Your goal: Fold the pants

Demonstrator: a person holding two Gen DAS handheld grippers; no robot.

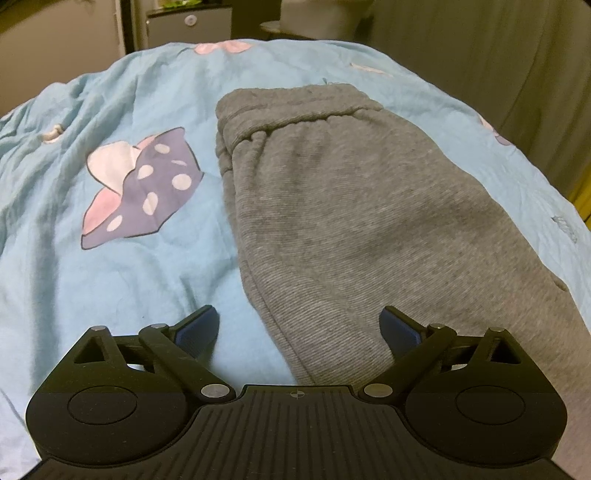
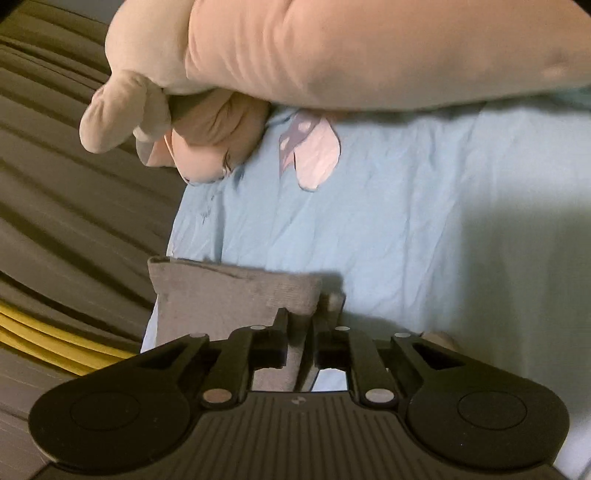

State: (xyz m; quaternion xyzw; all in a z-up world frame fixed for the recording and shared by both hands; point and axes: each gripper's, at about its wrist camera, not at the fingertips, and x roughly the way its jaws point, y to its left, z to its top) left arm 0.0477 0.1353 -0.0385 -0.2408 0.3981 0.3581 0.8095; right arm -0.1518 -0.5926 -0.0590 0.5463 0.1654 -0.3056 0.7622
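Note:
Grey sweatpants (image 1: 351, 206) lie on a light blue bed sheet (image 1: 110, 277), waistband (image 1: 295, 107) at the far end, legs running toward me. My left gripper (image 1: 299, 328) is open and empty, hovering over the left edge of the pants. In the right wrist view, my right gripper (image 2: 300, 325) is shut on the grey pants cuff (image 2: 229, 291), which is lifted off the sheet (image 2: 424, 221). A person's forearm and gloved hand (image 2: 332, 51) cross the top of that view.
The sheet has a bow print (image 1: 140, 184) left of the pants. The bed's right edge drops to dark curtains (image 2: 66, 203) and a yellow strip (image 2: 55, 339). A cabinet (image 1: 188, 26) stands beyond the bed's far end.

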